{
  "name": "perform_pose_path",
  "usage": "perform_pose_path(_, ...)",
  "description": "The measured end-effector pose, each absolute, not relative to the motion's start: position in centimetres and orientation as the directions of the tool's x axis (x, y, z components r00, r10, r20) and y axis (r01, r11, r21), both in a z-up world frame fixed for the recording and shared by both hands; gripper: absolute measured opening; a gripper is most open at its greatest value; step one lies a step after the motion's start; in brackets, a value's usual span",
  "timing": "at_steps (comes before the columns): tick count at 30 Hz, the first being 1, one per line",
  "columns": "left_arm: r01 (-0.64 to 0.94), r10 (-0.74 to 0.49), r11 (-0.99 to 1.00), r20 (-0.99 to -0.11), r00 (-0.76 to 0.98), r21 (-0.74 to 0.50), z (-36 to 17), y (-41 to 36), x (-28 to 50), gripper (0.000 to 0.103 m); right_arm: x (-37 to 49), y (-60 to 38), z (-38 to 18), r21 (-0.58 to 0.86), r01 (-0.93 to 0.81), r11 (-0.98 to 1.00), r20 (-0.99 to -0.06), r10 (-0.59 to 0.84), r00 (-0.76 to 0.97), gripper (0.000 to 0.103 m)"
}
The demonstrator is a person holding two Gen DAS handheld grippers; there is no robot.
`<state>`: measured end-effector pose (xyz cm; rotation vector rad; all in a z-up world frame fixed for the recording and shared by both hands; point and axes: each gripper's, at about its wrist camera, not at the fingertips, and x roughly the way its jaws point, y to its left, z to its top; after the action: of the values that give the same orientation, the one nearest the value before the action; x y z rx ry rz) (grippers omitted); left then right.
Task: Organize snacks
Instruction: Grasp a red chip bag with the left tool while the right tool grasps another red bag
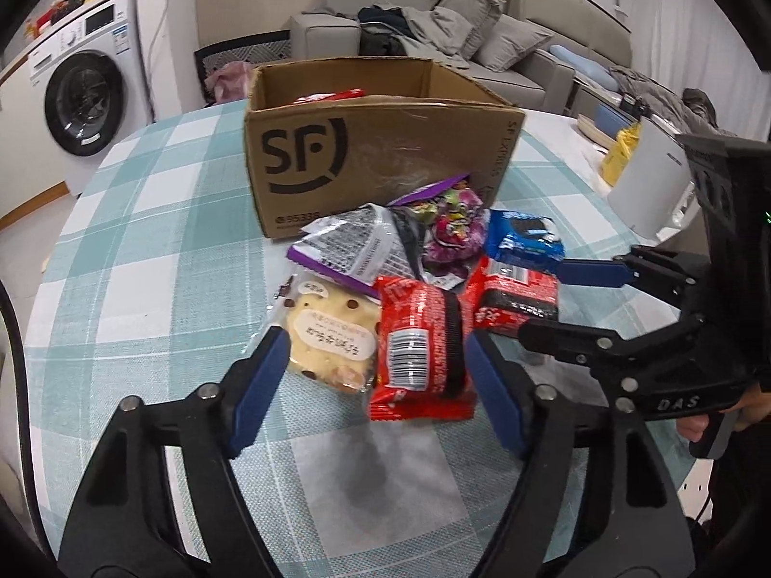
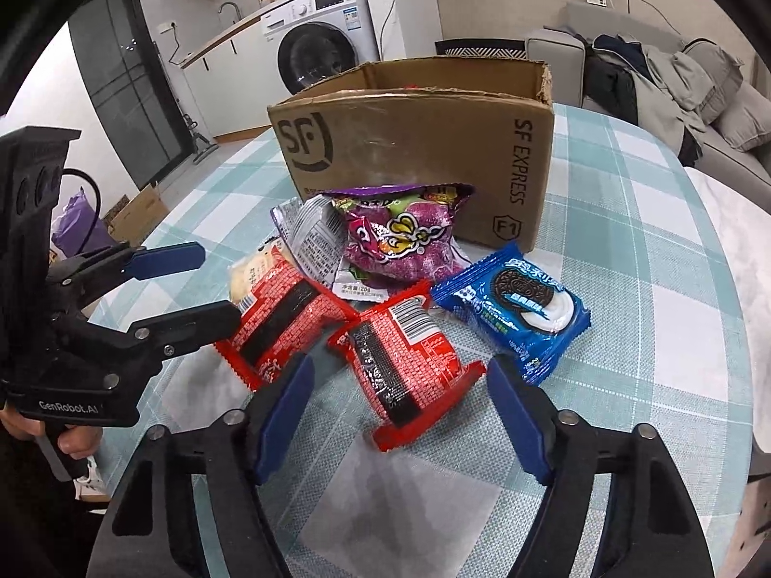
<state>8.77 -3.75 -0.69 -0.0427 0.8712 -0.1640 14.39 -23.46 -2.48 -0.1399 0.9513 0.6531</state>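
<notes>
An open SF cardboard box [image 1: 366,154] [image 2: 424,144] stands on the checked table, with a red packet [image 1: 332,95] inside. In front lies a snack pile: two red packets [image 1: 419,351] [image 1: 515,298], a pale biscuit pack [image 1: 327,337], a purple candy bag [image 1: 453,226] [image 2: 400,236], a silver-purple bag [image 1: 352,250] and a blue Oreo pack [image 1: 525,238] [image 2: 520,308]. My left gripper [image 1: 373,366] [image 2: 202,284] is open, its fingers either side of the near red packet and biscuit pack. My right gripper [image 2: 400,385] [image 1: 544,298] is open around the other red packet [image 2: 405,366].
A white appliance [image 1: 645,183] and a yellow bag [image 1: 621,149] sit at the table's right edge. A washing machine [image 1: 82,96], a chair [image 1: 241,58] and a grey sofa [image 1: 482,33] with clothes stand behind the table.
</notes>
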Motion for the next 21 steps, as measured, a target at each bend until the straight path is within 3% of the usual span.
perform_pose_path(8,0.206,-0.232,0.969,-0.779,0.582,-0.134,-1.6,-5.1,8.7,0.064,14.6,-23.9,-3.1,0.199,-0.576,0.793,-0.784,0.482,0.392,0.071)
perform_pose_path(21,0.189,-0.217,0.973,-0.799,0.561,-0.132,-3.3,-5.5,10.0,0.061,15.0,-23.0,-4.3,0.212,-0.610,0.764,-0.794,0.499,0.348,0.062)
